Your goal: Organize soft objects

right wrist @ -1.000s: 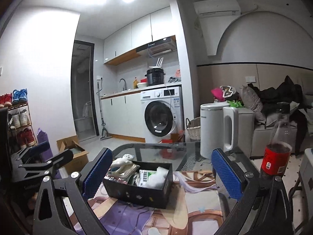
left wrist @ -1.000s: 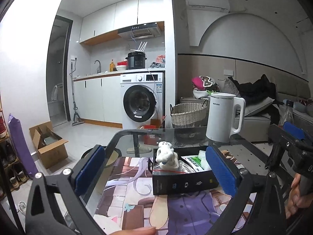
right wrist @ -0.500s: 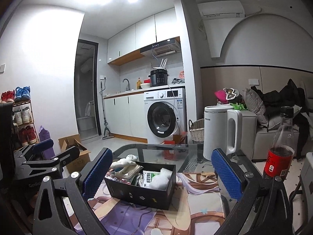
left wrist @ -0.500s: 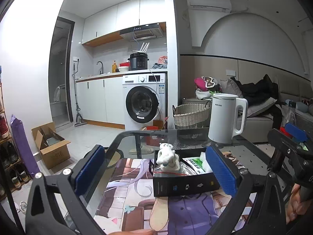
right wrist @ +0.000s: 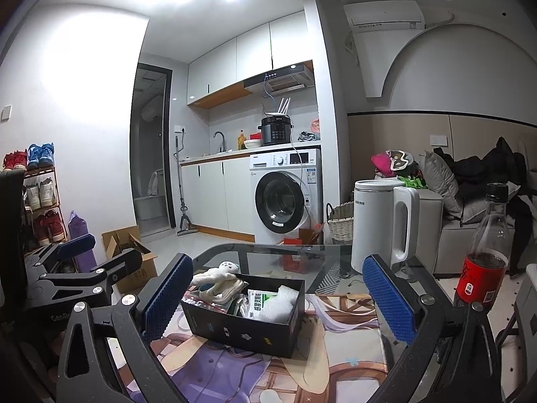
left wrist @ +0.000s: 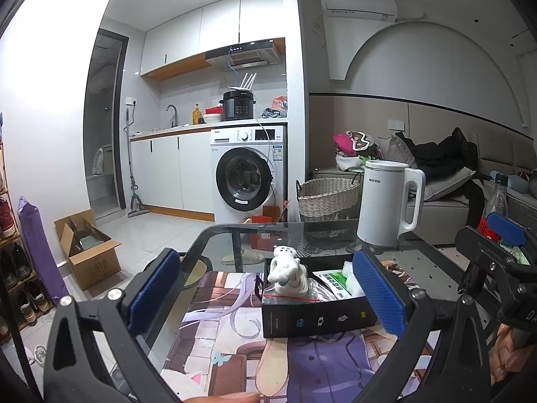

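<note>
Left wrist: glass table (left wrist: pixel 214 235), printed mat (left wrist: pixel 235 329), washing machine (left wrist: pixel 248 174) behind.

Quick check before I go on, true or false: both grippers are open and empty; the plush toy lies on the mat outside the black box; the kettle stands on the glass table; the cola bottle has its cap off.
1. Both grippers are open and empty. True: left gripper and right gripper hold nothing.
2. The plush toy lies outside the black box. False: it rests on top of the box's contents.
3. The kettle stands on the glass table. True.
4. The cola bottle is uncapped. False: its black cap is on.
</note>
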The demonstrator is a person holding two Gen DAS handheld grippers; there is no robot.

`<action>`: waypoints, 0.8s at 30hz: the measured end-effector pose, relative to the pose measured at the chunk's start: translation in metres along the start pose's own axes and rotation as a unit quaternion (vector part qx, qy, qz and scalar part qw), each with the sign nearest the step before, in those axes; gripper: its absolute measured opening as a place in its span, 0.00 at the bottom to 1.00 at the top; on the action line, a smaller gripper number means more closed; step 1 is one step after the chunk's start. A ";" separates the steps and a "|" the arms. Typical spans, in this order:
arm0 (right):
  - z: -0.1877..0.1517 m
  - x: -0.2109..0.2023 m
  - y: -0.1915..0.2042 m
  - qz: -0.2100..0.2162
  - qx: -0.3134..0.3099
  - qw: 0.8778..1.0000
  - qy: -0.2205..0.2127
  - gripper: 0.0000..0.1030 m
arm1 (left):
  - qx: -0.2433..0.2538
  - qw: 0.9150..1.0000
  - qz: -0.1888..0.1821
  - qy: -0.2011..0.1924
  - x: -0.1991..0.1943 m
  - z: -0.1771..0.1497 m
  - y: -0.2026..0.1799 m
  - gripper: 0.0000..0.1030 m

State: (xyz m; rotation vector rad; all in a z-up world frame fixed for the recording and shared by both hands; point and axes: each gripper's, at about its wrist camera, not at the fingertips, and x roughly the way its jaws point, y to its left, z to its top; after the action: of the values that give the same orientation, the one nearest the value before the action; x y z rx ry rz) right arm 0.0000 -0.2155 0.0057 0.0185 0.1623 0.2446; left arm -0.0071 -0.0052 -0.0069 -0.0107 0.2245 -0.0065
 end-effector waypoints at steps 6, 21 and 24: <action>-0.002 0.001 -0.001 -0.001 0.002 1.000 0.001 1.00 | -0.001 1.000 0.001 0.001 0.001 -0.001 -0.001 1.00; -0.003 0.003 -0.002 0.002 0.004 1.000 0.007 1.00 | -0.004 1.000 0.004 -0.001 -0.001 -0.003 0.001 1.00; -0.003 0.005 -0.001 0.003 0.005 1.000 0.011 1.00 | -0.004 1.000 0.004 -0.001 -0.002 -0.003 0.001 1.00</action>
State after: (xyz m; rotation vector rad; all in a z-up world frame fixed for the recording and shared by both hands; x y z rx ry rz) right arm 0.0045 -0.2156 0.0020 0.0265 0.1852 0.2502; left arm -0.0094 -0.0039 -0.0092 -0.0176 0.2233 0.0027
